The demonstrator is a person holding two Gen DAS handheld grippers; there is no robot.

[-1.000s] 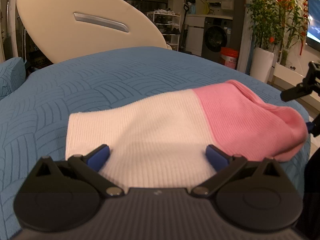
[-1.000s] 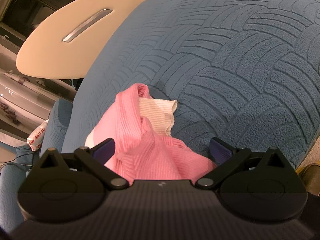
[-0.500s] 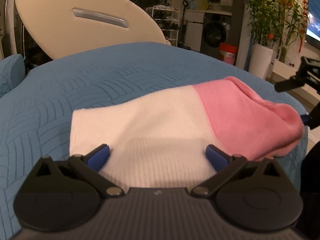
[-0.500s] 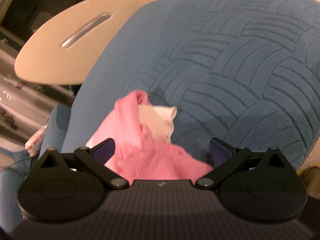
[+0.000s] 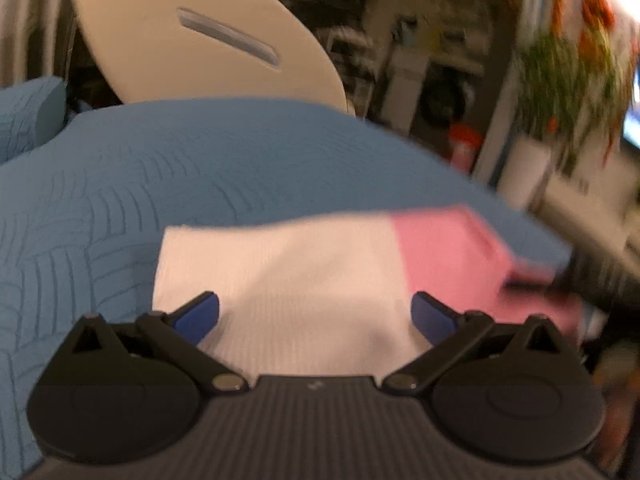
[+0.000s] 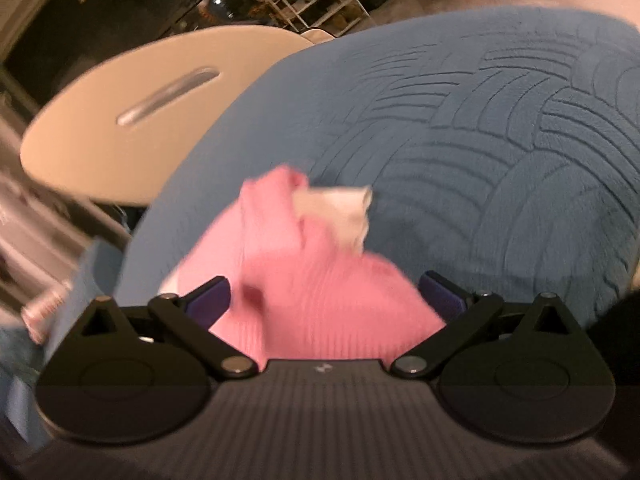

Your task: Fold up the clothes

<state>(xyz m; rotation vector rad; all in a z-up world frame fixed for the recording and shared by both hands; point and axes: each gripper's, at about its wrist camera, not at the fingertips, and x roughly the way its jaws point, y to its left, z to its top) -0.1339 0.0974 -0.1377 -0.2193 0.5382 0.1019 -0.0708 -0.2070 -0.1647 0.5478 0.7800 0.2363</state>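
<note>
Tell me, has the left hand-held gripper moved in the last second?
Yes. In its own view the left hand-held gripper has swung left: the headboard slid rightward, and the frame is motion-blurred. Its jaws stay open over the sweater.

Motion blur is smearing both views. In the left wrist view the pink end of the sweater point(image 5: 452, 256) is dissolving into streaks at its right edge, so its outline there cannot be traced, and the potted plant point(image 5: 568, 76) and shelving behind are reading only as colour smudges. The left claw point(image 5: 316, 316) body is covering the sweater's near hem. In the right wrist view the bunched pink fabric point(image 6: 320, 280) is blurring, its folds are indistinct, and the right claw point(image 6: 324, 296) housing is hiding its lower part; whether either pad is touching cloth cannot be told. The bed point(image 6: 500, 152) is running off the right edge.
</note>
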